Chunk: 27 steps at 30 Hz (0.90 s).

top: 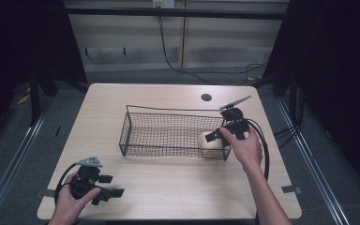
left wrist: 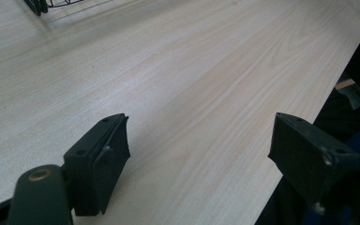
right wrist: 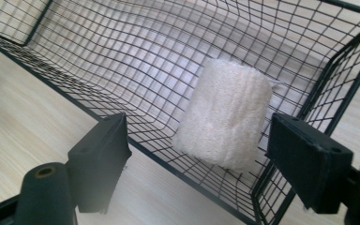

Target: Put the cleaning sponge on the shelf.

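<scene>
From the high view, the right gripper hangs over the right end of the wire basket, and the pale loofah roll lies inside the basket just under its tips. The person's right hand holds that tool from behind. The left gripper rests far off at the near left corner of the table, with nothing close to it. In the left gripper view, the two black jaws stand wide apart and there is bare wood between them; a corner of the basket sits far ahead and to the left of the tool. In the right gripper view, the jaws stand apart too, and the loofah roll lies just ahead of them, a bit nearer the right jaw, down on the basket's mesh floor close to its end wall. The pads do not touch it, so the tool holds nothing. The roll looks light, soft and a bit scratchy, so it should squash a little when pinched and should not slip or break. I think the best place to grab it is across the middle of its round sides, with one jaw on each side, and the jaws must stay clear of the wire.
</scene>
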### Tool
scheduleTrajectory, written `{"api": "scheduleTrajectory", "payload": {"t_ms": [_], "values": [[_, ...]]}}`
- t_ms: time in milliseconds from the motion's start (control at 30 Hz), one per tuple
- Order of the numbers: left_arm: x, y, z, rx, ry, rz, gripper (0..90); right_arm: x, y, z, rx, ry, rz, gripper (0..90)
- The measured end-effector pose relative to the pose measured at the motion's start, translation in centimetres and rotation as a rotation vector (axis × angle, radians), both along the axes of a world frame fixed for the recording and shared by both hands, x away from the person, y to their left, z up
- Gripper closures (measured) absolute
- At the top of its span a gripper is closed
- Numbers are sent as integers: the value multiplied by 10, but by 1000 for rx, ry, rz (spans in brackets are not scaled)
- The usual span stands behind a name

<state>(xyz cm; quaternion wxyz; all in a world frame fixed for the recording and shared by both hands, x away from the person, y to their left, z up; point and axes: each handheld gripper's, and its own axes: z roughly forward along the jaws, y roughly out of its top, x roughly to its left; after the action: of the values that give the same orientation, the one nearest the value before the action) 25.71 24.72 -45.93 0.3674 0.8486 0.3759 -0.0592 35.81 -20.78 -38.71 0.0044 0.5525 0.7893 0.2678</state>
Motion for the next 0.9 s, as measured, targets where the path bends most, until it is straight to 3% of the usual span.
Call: {"api": "scheduleTrajectory", "payload": {"t_ms": [67,333,400,467,900], "values": [[0,0,0,1,0,1,197,-5,2,1,28,-16,16,218],[0,0,0,1,-2,7,197,-17,2,2,39,-49,16,229],[0,0,0,1,1,1,197,-24,2,5,42,-82,24,242],[0,0,0,0,1,2,197,-27,2,6,49,-88,18,245],[0,-1,-1,8,1,4,197,-62,-2,-8,37,-120,16,248]]}}
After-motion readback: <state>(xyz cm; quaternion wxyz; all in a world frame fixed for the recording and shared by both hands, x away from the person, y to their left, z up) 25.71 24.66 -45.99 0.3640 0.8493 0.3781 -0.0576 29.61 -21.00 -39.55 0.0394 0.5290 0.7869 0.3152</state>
